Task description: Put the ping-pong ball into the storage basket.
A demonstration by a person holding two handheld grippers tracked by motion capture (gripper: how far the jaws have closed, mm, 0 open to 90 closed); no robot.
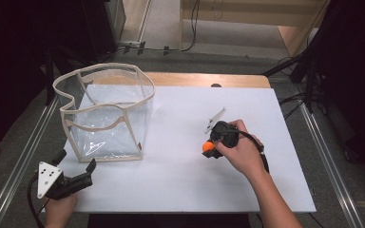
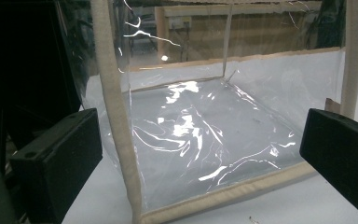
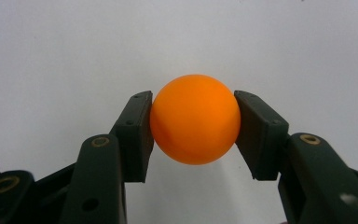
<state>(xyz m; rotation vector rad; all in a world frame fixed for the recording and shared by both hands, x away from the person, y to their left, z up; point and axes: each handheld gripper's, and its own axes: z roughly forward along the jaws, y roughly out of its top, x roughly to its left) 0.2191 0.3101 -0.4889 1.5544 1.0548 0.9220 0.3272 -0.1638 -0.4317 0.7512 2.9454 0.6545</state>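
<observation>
An orange ball (image 3: 195,119) was held fast between the fingers (image 3: 135,135) of the right gripper (image 1: 210,148), one dark pad pressed against each flank of it, and in the right gripper view it was lifted clear of the white sheet behind it. From the high view the ball (image 1: 207,147) was seen as a small orange spot peeking out just left of the person's right hand (image 1: 240,151), over the right half of the worktop (image 1: 180,180), with the grey three-cornered plate (image 1: 215,119) of that gripper tilted up beyond it. Well apart from it, on the left half of the white sheet, a clear plastic bag (image 1: 105,111) with cream fabric edging was stood upright, its mouth open to the top and its rim bent out of shape. The left gripper (image 1: 76,164) was held low at the near left corner of the worktop, gripped by the left hand (image 1: 59,209), and was pointed toward the bag. Its fingers (image 2: 58,161) were spread wide, nothing between them; in the left gripper view the bag's near corner seam (image 2: 116,112) and its crinkled clear floor were framed between the two black pads, close ahead but not touched.
</observation>
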